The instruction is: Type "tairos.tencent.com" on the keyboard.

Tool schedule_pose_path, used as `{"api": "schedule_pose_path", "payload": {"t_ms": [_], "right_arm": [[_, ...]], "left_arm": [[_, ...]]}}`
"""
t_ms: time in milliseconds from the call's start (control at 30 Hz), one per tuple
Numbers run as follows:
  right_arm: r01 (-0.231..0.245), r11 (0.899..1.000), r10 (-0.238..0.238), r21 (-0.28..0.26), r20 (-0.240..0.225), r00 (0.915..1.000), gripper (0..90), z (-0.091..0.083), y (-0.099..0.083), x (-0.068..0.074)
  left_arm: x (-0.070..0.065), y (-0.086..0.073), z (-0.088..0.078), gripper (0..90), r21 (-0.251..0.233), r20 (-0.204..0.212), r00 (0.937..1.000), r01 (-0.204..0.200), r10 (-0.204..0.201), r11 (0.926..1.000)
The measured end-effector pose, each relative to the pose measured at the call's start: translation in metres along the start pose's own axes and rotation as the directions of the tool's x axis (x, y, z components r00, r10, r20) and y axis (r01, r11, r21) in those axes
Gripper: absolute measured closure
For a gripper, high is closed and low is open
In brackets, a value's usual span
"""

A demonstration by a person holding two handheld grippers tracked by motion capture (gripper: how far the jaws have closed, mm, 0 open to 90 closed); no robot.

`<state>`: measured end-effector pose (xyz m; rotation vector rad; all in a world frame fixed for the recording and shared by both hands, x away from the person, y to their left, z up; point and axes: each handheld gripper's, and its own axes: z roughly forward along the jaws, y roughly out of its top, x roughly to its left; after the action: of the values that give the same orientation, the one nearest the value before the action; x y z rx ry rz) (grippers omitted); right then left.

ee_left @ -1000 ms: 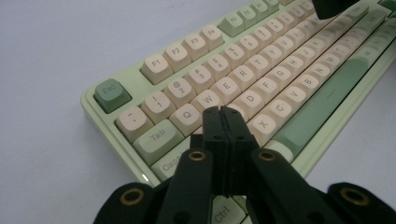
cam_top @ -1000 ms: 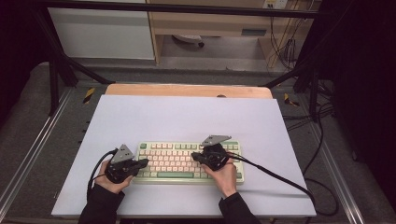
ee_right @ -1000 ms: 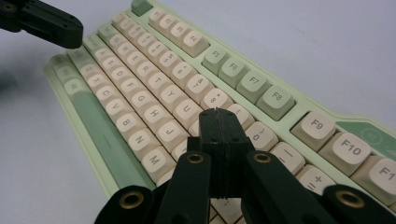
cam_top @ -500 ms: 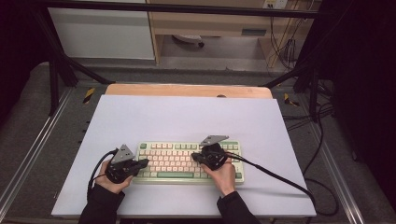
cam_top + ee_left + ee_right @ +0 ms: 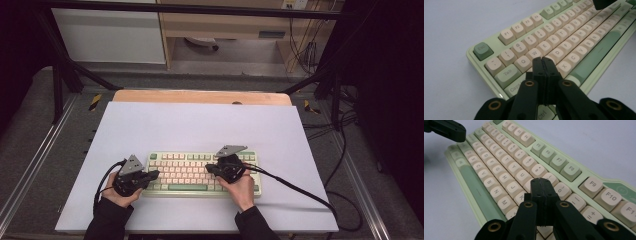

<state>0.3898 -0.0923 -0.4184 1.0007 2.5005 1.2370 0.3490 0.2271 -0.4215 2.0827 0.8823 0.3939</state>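
A pale green keyboard (image 5: 186,171) with cream keys lies on the white table top (image 5: 200,125), near the front edge. My left gripper (image 5: 155,174) is shut with nothing in it, its tip over the keyboard's left end. In the left gripper view the closed jaws (image 5: 542,60) hover at the A and S keys of the keyboard (image 5: 564,37). My right gripper (image 5: 210,169) is also shut and empty, over the right half. In the right gripper view its tip (image 5: 540,181) sits by the I, O and K keys of the keyboard (image 5: 506,162). The left gripper (image 5: 449,130) shows far off there.
A wooden strip (image 5: 200,96) borders the table's far edge. The right gripper's black cable (image 5: 300,187) trails across the table to the right edge. More cables (image 5: 345,130) hang off the right side. A white cabinet (image 5: 110,35) stands beyond the table.
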Motion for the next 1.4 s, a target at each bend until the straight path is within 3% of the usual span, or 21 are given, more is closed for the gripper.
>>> {"api": "schedule_pose_path", "payload": {"t_ms": [333,767,1400], "right_arm": [[0.023,1.0,-0.023,-0.001,0.003,0.9997,90.0,-0.018,0.001,0.002],[0.012,1.0,-0.012,-0.004,0.0,0.9999,90.0,-0.034,-0.012,-0.004],[-0.001,1.0,0.0,-0.003,-0.005,1.0,90.0,-0.046,-0.026,-0.007]], "left_arm": [[0.0,0.0,-0.001,89.2,-0.003,0.001,1.0,0.0,0.0,1.0],[-0.002,0.004,0.0,89.2,-0.006,0.002,1.0,-0.003,0.003,1.0],[-0.012,0.02,0.02,89.2,0.025,0.015,0.9997,-0.02,0.019,0.9995]]}}
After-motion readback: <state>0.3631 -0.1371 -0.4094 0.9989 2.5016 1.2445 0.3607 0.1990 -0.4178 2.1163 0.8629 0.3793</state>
